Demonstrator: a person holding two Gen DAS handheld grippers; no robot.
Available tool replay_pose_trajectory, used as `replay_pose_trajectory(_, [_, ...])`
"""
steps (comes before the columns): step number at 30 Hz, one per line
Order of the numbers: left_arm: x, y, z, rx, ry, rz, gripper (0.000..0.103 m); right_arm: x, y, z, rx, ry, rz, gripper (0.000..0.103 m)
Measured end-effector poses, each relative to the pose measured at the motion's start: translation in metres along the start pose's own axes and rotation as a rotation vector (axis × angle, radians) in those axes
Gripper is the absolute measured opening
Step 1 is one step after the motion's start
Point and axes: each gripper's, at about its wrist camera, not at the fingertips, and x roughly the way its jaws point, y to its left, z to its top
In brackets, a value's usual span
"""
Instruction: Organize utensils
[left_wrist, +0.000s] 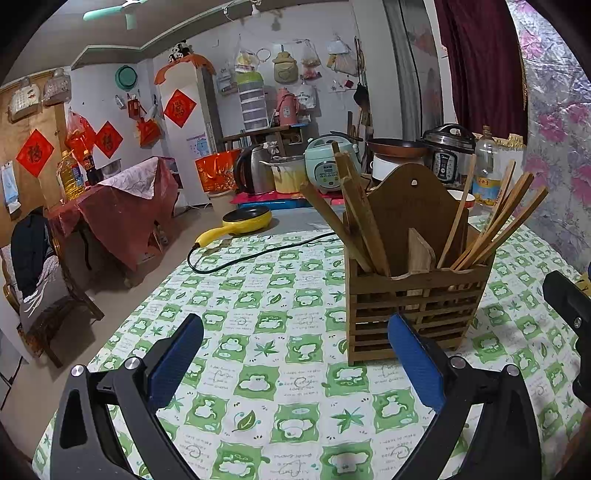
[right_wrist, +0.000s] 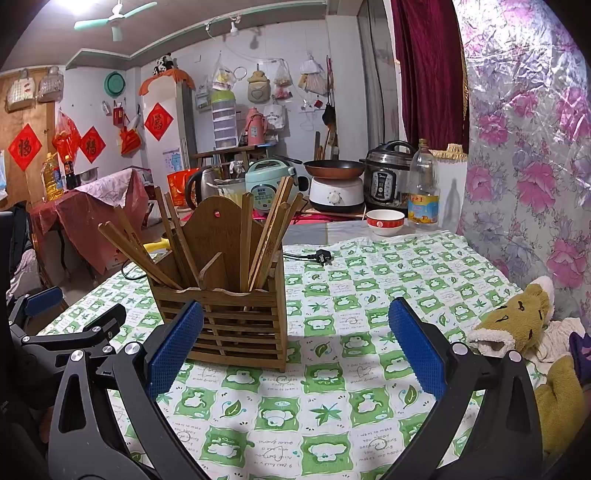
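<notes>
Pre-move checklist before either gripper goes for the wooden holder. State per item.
1. left gripper open and empty: ok.
2. right gripper open and empty: ok.
3. wooden holder upright on the tablecloth: ok.
4. chopsticks all inside the holder, none loose on the cloth in view: ok.
5. Sticks sorted evenly between the two compartments: cannot tell.
6. Path clear: black cord and plush toy lie apart from the holder: ok.

The room is evenly lit from a bright ceiling lamp; edges are bent and vignetted by fisheye distortion, and soft shadows are cast on the tabletop.
</notes>
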Motion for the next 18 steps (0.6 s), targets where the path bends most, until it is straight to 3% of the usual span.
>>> replay_pose_trajectory(18, [-0.0007, -0.0011, -0.0009, 0.008, -0.007, 0.007, 0.098, 0.0004, -0.0004, -0.0003, 0.001, 0.0, 0.001, 0.097])
